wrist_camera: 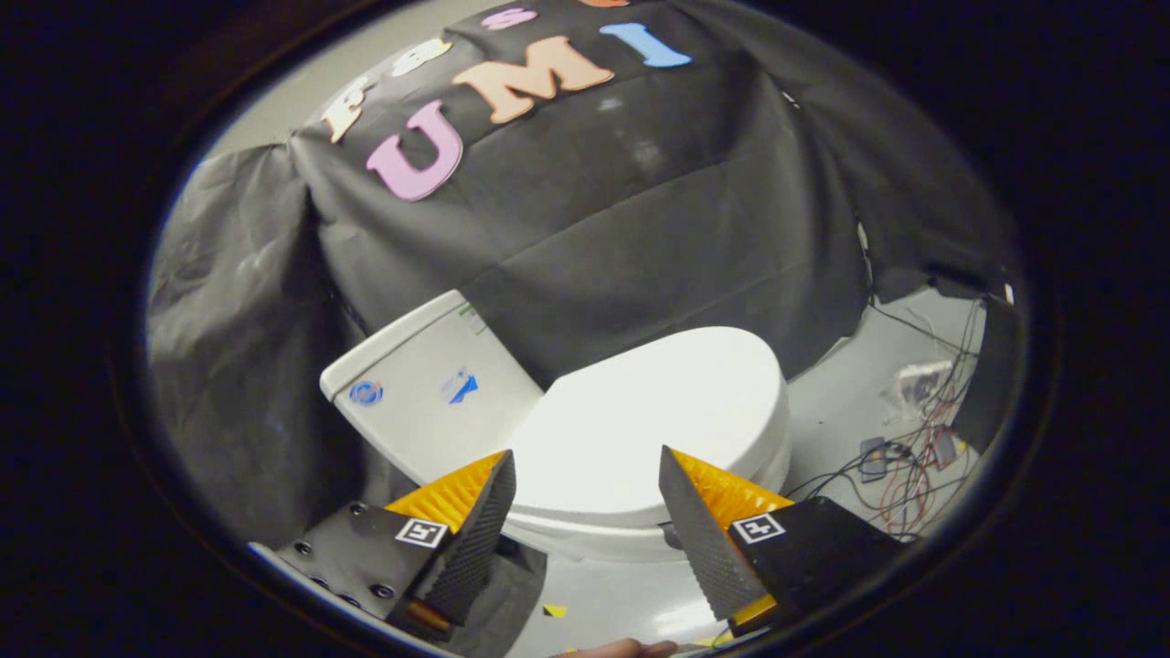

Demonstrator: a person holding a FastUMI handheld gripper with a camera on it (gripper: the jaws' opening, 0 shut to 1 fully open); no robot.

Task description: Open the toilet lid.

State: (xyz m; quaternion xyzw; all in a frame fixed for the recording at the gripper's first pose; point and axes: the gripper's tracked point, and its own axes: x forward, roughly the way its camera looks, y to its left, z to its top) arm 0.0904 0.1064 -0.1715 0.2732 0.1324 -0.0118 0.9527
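**Tongs hanging apart before the closed toilet**

The tongs (587, 475) are standing wide apart, gripping nothing, their orange-backed fingers (475, 521) framing the near edge of the toilet. The toilet lid (654, 416) is lying flat and shut just ahead of them, at twelve o'clock. The tank (425, 393) is sitting at ten o'clock from the lid. Loose cables (900, 461) are trailing over the floor (836, 411) at three o'clock.

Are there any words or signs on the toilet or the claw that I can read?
Tank: round blue sticker and slanted blue sticker, both too blurred to read.
Claw, open just before the closed lid: square markers behind its fingers, patterns only, no words.
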